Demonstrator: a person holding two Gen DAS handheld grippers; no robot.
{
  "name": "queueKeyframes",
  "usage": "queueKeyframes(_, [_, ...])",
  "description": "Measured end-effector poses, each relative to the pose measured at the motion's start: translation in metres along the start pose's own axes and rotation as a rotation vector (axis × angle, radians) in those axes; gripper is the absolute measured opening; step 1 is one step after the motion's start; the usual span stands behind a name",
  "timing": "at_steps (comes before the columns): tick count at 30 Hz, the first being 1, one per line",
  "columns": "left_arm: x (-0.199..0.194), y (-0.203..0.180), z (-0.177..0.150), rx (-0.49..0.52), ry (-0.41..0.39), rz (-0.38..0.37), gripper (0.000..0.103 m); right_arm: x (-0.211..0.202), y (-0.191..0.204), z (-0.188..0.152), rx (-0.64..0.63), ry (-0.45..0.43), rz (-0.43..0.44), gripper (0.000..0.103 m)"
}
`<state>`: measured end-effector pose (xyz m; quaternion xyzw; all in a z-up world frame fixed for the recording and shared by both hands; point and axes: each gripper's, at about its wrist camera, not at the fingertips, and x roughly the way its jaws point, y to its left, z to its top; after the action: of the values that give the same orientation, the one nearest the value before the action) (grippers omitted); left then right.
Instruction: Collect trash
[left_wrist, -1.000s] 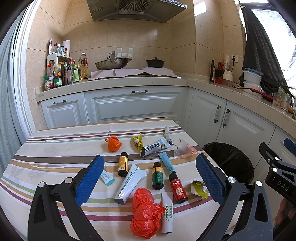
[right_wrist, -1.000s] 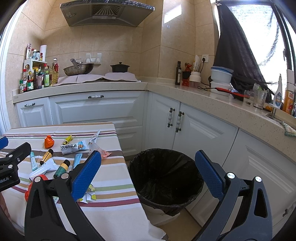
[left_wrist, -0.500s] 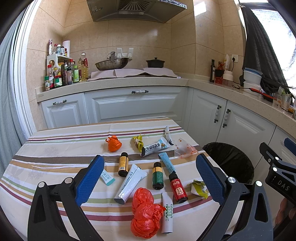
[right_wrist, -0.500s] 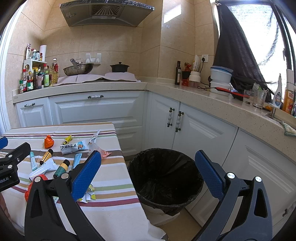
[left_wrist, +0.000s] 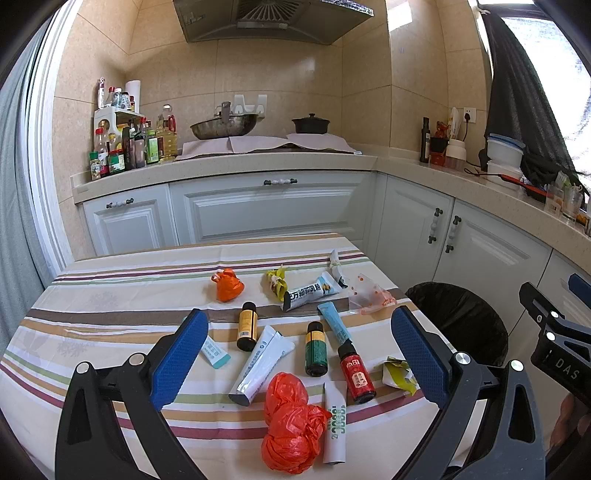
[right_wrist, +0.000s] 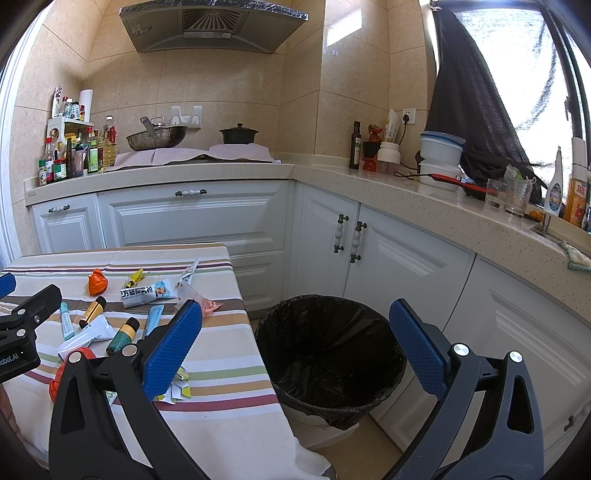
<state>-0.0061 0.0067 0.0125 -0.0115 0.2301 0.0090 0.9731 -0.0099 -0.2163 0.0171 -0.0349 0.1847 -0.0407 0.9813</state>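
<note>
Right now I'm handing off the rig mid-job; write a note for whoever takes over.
Left gripper: open, empty, above the table.
Right gripper: open, empty, over the bin.
Trash all on the striped cloth: large red bag nearest, small orange bag, white tube, milk-powder sachet, yellow wrappers, small bottles.
Done: nothing visible in the black-lined bin.
Left: pick up every piece and drop it in; the red bag looks the easiest start.
</note>
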Motion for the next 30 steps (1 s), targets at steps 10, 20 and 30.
queueKeyframes(10, [0.0, 0.0, 0.0, 0.002, 0.0, 0.001, 0.097, 0.0, 0.0, 0.0, 0.0, 0.0, -0.001, 0.099])
queueKeyframes(20, [0.0, 0.005, -0.006, 0.004, 0.011, 0.013, 0.097, 0.006, 0.0, -0.004, 0.007, 0.026, 0.017, 0.099])
queueKeyframes(30, [0.011, 0.038, -0.026, -0.026, 0.088, 0.073, 0.096, 0.022, 0.032, -0.023, -0.031, 0.081, 0.093, 0.099])
